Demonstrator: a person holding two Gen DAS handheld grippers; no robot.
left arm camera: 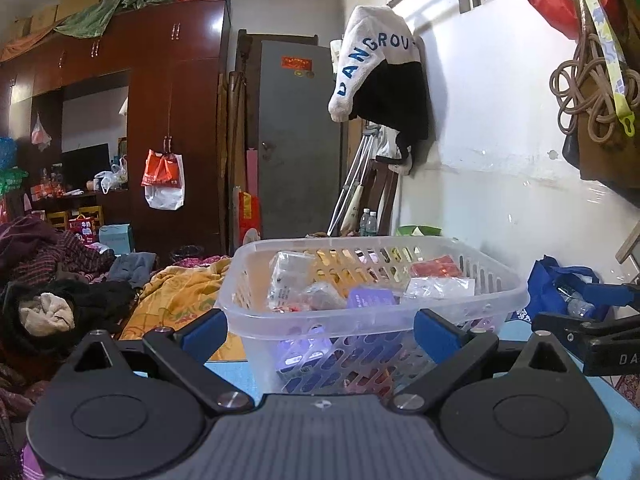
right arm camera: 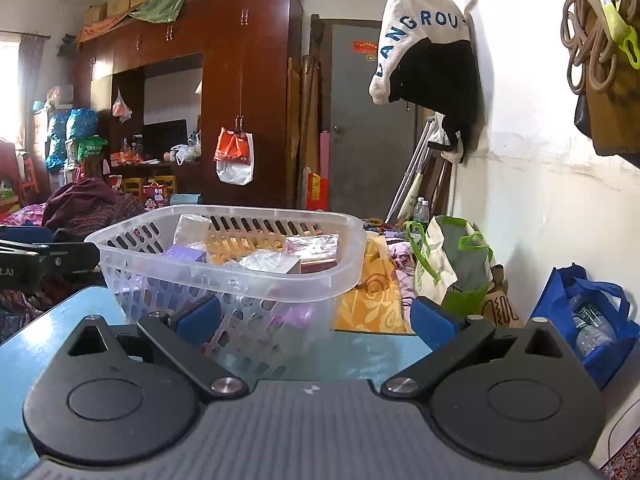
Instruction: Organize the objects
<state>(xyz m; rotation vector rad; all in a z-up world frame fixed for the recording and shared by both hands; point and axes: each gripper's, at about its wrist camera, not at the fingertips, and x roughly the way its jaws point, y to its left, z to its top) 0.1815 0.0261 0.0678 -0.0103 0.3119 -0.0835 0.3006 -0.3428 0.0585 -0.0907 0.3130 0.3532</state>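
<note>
A clear plastic basket [left arm camera: 496, 300] with slotted walls stands on a light blue table [left arm camera: 228, 376]. It holds several small packets and boxes, among them a purple box [left arm camera: 370, 298] and a red packet [left arm camera: 436, 266]. My left gripper [left arm camera: 320, 332] is open and empty, its blue pads on either side of the basket's near wall. In the right wrist view the basket [right arm camera: 340, 276] stands ahead and to the left. My right gripper [right arm camera: 316, 318] is open and empty, just short of the basket's right corner. Each gripper shows at the edge of the other's view.
A bed with an orange blanket [left arm camera: 180, 296] and heaped clothes [left arm camera: 52, 280] lies beyond the table. A blue bag [right arm camera: 588, 320] with a water bottle and a green-white bag [right arm camera: 452, 268] stand by the white wall on the right. A dark wardrobe [left arm camera: 172, 120] fills the back.
</note>
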